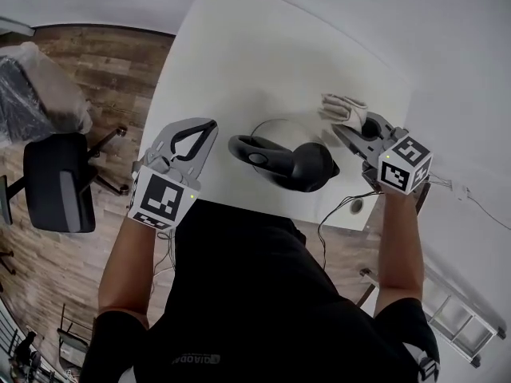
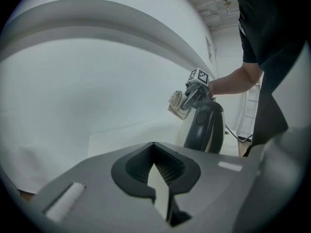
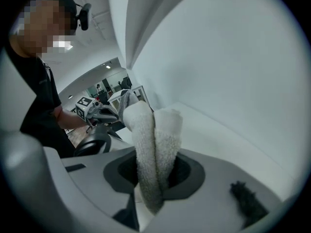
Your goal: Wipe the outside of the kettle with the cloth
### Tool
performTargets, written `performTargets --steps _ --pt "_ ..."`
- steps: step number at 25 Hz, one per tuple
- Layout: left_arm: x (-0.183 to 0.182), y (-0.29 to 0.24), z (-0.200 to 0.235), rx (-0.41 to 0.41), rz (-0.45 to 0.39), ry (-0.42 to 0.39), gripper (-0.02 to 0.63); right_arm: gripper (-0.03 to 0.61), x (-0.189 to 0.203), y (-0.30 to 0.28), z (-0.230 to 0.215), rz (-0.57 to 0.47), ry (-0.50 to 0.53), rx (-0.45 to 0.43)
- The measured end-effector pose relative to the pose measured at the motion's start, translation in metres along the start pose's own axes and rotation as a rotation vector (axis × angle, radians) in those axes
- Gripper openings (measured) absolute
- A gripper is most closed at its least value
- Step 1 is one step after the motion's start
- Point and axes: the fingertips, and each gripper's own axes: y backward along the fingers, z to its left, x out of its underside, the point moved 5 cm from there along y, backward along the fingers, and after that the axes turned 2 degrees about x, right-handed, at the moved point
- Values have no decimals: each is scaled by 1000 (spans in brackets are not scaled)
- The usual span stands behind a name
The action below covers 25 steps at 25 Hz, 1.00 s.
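Note:
A black kettle (image 1: 307, 166) stands on the white table (image 1: 239, 54), close to its near edge, with its handle (image 1: 255, 152) toward the left. My right gripper (image 1: 351, 126) is just right of the kettle and shut on a folded white cloth (image 1: 343, 108), which sticks out past the fingertips. In the right gripper view the cloth (image 3: 153, 144) fills the jaws, with the kettle (image 3: 92, 144) beyond it at the left. My left gripper (image 1: 204, 130) hovers left of the handle, jaws together and empty. From the left gripper view, the kettle (image 2: 206, 127) and cloth (image 2: 177, 106) sit ahead at the right.
A black office chair (image 1: 56, 182) stands on the wood floor left of the table. A cable (image 1: 343, 206) hangs off the table's near edge by the kettle. A metal frame (image 1: 455, 317) lies on the floor at lower right. A wall borders the table's far and right sides.

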Motion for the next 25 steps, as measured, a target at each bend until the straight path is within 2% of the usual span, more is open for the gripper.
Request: performTargets --steps 7,14,19,25 --pt "-17 5 4 -7 -33 -22 6 94 -21 35 35 -20 152 25" --pt "-12 7 -7 19 -19 -38 6 94 -39 41 61 38 369 28" --pt "-12 12 -8 15 -19 -31 6 94 -58 34 75 97 506 -14" --pt "2 19 -7 -3 -22 -9 6 94 -68 7 91 193 722 -105"
